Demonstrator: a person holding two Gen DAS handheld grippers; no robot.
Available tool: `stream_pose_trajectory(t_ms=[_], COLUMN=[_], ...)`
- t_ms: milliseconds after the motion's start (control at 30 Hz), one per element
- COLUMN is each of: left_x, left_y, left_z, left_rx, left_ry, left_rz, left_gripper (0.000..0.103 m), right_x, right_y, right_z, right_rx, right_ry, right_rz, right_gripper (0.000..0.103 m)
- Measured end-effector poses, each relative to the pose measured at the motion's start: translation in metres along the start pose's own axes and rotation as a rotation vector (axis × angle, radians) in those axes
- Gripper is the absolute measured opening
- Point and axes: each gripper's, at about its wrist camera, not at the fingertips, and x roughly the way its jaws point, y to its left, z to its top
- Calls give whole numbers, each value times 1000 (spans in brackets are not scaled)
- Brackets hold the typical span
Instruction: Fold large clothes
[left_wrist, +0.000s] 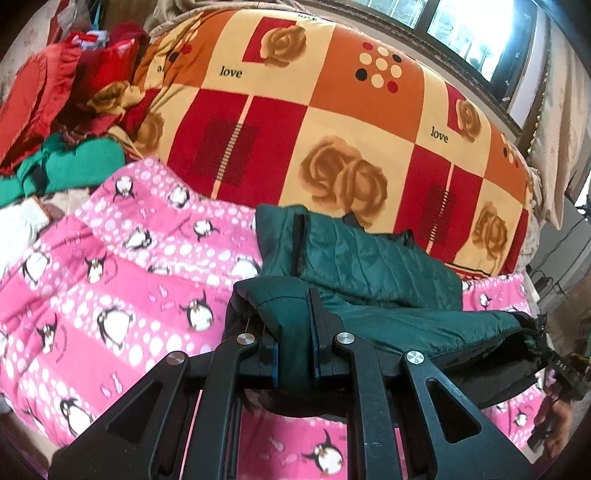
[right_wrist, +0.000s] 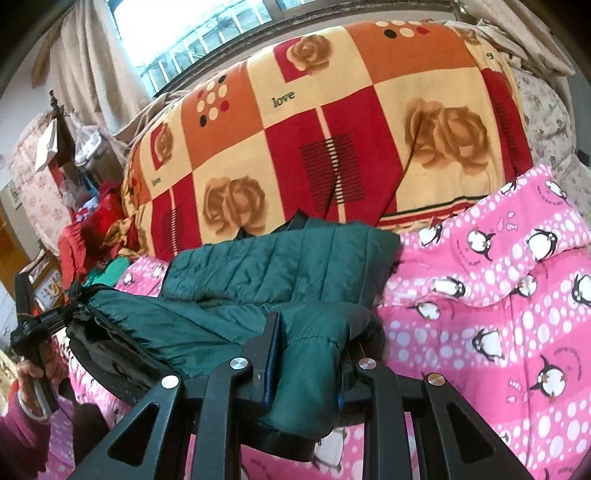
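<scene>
A dark green quilted jacket (left_wrist: 373, 273) lies partly folded on a pink penguin blanket (left_wrist: 110, 280). My left gripper (left_wrist: 295, 325) is shut on one corner of its near edge, fabric bunched between the jaws. My right gripper (right_wrist: 306, 350) is shut on the other corner of the jacket (right_wrist: 280, 266), with cloth draped over the jaws. The near edge is lifted and stretched between both grippers. The right gripper also shows at the far right of the left wrist view (left_wrist: 565, 369). The left gripper shows at the left of the right wrist view (right_wrist: 40, 325).
A folded quilt (left_wrist: 332, 122) with red, orange and cream squares and roses is piled behind the jacket. Red and green clothes (left_wrist: 66, 110) are heaped at the left. A window (right_wrist: 192, 29) and beige curtains (right_wrist: 96, 70) are behind. The pink blanket (right_wrist: 498, 295) spreads right.
</scene>
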Motion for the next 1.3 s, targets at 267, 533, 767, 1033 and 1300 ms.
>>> stream_pose_trajectory(t_ms=[267, 533, 767, 1033, 1300], left_x=[24, 49, 72, 107, 151], left_y=[-3, -9, -13, -20, -21], left_z=[20, 43, 62, 80, 91], left_rx=[7, 7, 11, 16, 3], left_ry=[-3, 4, 12, 26, 53], left_rz=[32, 56, 78, 117, 166], left_gripper=[11, 11, 11, 11, 11], right_x=[19, 43, 63, 91, 135], right_y=[-6, -11, -15, -21, -34], right_z=[20, 44, 65, 85, 99], right_rx=[6, 14, 8, 11, 55], right_ry=[-8, -4, 3, 23, 59], right_rz=[-33, -53, -70, -97, -128], right_gripper=[22, 21, 21, 21, 21])
